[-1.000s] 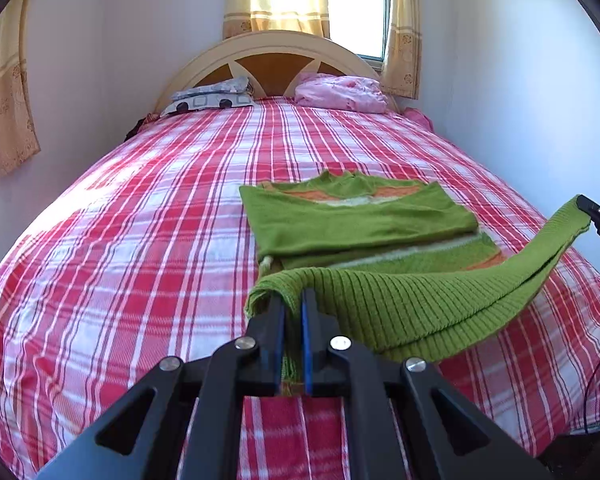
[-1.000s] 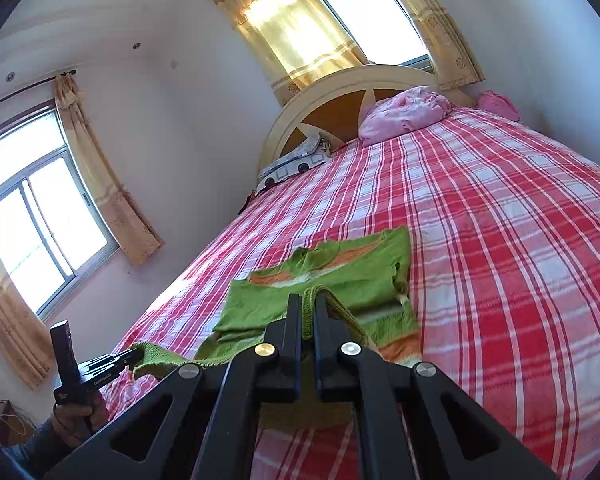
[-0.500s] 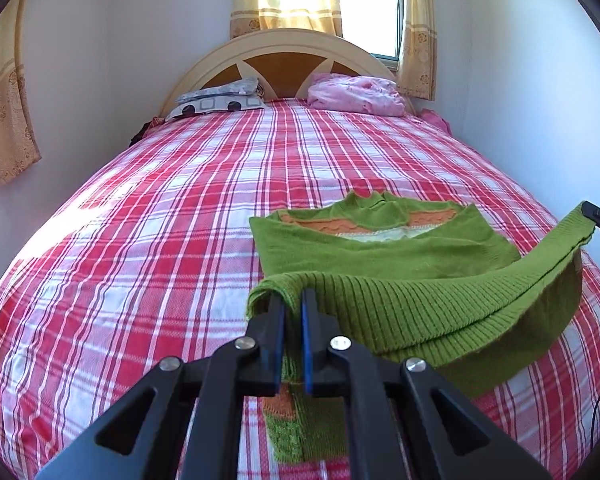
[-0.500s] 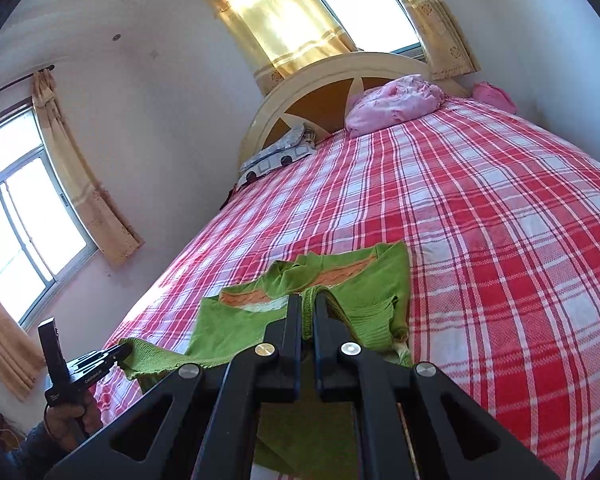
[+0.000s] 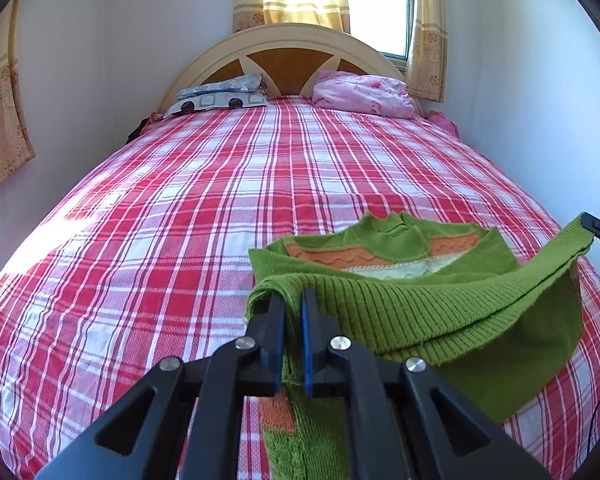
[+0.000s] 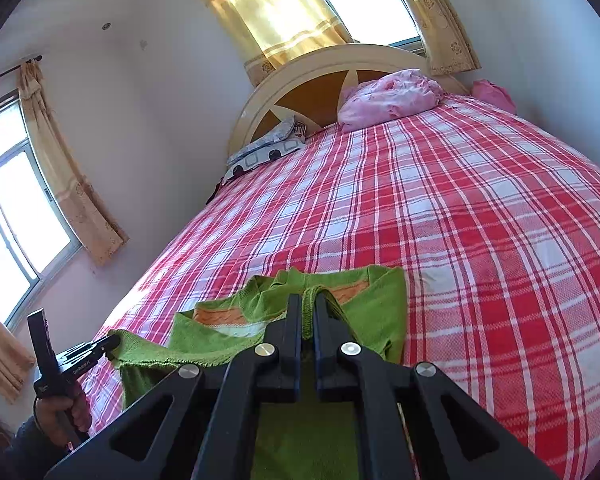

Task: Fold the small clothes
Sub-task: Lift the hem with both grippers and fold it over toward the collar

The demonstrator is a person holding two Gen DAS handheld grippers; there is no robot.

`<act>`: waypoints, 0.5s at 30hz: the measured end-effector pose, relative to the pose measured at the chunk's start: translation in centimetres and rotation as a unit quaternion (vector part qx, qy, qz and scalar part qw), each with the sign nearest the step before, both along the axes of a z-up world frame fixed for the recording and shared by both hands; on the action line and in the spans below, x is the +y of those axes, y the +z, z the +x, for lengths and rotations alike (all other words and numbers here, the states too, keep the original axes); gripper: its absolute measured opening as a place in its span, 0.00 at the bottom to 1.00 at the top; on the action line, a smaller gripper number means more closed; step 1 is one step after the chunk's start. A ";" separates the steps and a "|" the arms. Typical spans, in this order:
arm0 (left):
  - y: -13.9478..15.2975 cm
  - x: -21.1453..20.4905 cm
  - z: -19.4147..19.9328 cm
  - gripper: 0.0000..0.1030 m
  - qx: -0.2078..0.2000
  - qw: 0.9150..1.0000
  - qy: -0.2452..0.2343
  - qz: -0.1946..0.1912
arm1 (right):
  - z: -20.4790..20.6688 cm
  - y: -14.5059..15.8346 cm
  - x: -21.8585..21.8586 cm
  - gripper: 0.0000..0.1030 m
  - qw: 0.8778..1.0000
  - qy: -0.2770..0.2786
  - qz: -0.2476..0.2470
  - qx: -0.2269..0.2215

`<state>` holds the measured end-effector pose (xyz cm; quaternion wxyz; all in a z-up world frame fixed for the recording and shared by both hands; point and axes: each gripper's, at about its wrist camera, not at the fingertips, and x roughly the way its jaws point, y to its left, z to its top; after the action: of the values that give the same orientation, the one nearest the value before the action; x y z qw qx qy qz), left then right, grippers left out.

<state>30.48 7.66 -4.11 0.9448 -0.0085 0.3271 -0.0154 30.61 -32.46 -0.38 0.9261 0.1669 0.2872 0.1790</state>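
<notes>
Both the left gripper (image 5: 293, 300) and right gripper (image 6: 308, 304) are clenched on the sweater's (image 5: 440, 304) ribbed hem, stretched taut above its body. Bare plaid bed (image 5: 180, 220) spreads wide to the left and beyond the collar.

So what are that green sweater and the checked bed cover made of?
The green sweater looks like a soft knit, wool or acrylic: raised ribs run along its lifted hem. The red plaid bedsheet looks like matte woven cotton, with a visible thread grid, though the fibre is uncertain.
</notes>
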 end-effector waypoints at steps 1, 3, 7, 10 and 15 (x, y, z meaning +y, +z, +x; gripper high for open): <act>0.0 0.1 0.6 0.08 0.001 1.000 0.001 0.000 | 0.4 -0.1 0.1 0.04 1.000 0.000 -0.001 0.001; -0.1 0.2 1.6 0.08 0.001 1.000 0.002 0.001 | 1.5 -0.2 0.3 0.04 1.000 -0.001 -0.004 0.005; -0.9 0.5 4.6 0.08 0.022 1.000 0.004 -0.011 | 4.1 -0.8 0.4 0.04 1.000 -0.005 -0.007 0.016; -1.8 0.4 6.7 0.08 0.033 0.999 0.009 -0.007 | 6.4 -1.5 0.6 0.04 0.999 -0.009 -0.015 0.027; -3.5 -0.2 10.1 0.06 0.050 0.999 0.013 0.012 | 10.4 -3.6 1.0 0.04 0.998 -0.017 -0.032 0.053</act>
<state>40.57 7.48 -7.60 0.9275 -0.0024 0.3739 0.0016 41.02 -31.42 -3.97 0.9172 0.1514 0.3389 0.1445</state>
